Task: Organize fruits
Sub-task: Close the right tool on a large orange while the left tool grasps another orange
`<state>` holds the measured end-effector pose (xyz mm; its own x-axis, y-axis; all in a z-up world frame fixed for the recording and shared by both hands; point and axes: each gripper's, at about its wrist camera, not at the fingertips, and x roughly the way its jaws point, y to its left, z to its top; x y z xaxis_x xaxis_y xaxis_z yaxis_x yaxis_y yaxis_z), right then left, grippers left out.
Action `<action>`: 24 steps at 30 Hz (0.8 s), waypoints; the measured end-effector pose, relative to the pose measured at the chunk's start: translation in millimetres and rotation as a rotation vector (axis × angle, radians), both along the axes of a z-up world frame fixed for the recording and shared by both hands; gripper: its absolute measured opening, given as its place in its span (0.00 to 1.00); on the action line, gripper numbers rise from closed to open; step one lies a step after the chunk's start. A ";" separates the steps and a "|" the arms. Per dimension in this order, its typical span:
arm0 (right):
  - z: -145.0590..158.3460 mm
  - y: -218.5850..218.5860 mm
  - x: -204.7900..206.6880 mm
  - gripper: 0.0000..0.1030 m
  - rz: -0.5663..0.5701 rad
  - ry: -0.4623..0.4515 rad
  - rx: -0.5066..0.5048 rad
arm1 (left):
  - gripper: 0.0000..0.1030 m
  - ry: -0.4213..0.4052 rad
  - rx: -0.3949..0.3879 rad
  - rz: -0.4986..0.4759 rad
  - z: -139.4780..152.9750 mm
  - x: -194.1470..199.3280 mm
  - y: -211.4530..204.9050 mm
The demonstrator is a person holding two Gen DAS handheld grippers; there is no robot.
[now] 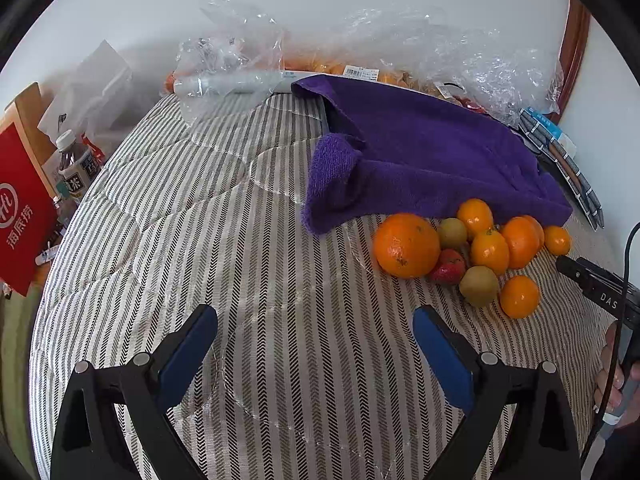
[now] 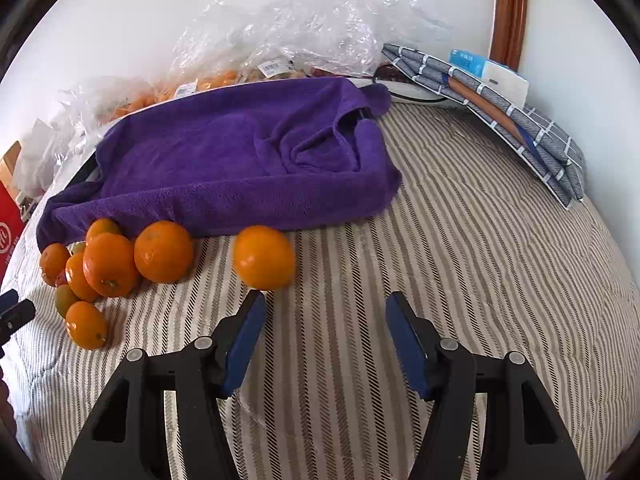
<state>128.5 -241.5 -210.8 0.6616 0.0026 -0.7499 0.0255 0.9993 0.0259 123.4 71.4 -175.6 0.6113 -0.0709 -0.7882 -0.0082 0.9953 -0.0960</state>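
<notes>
We are looking at a cloth (image 2: 460,240) striped in cream and grey herringbone. A deep purple towel (image 2: 240,160) is lying on it. The oranges (image 2: 110,264) are showing bright orange, one lone orange (image 2: 264,258) the same; a strawberry (image 1: 449,267) is glowing red, and two kiwis (image 1: 479,286) are showing olive-brown. We are seeing blue pads on black fingers (image 2: 244,344), a blue-grey checked cloth (image 2: 532,136), and a red box (image 1: 24,208) with white characters.

**Readable text in view**

A red bag (image 1: 22,204) carries white Chinese characters "海底捞" beside a round white logo. The right gripper's (image 1: 600,284) black body shows the white letters "DAS". A bottle (image 1: 74,164) label reads "茶". The price stickers (image 1: 361,72) on the plastic bags are illegible.
</notes>
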 end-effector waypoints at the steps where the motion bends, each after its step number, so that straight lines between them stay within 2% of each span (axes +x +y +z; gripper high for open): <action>1: 0.3 2.2 1.5 0.61 0.021 0.000 0.005 | 0.95 -0.001 -0.006 -0.004 0.2 0.3 -0.3; 4: 0.8 10.4 5.9 0.61 0.054 -0.008 -0.004 | 0.95 0.000 -0.020 0.000 1.1 3.6 -0.2; 7: 0.1 15.9 15.2 0.52 0.064 -0.006 -0.023 | 0.95 -0.018 -0.022 0.006 3.8 7.2 -1.3; 13: 2.0 14.5 25.0 0.36 0.071 -0.016 0.009 | 0.89 -0.032 -0.079 -0.031 7.2 19.3 -11.5; 18: 2.3 12.4 27.2 0.34 0.071 -0.017 0.024 | 0.75 -0.035 -0.090 -0.050 3.4 31.8 -24.8; 19: 2.2 12.2 27.7 0.34 0.072 -0.017 0.025 | 0.68 -0.034 -0.103 -0.049 2.2 33.8 -25.2; 24: 1.7 17.9 30.3 0.37 0.087 -0.014 -0.002 | 0.55 -0.022 -0.189 -0.051 -0.8 40.1 -25.6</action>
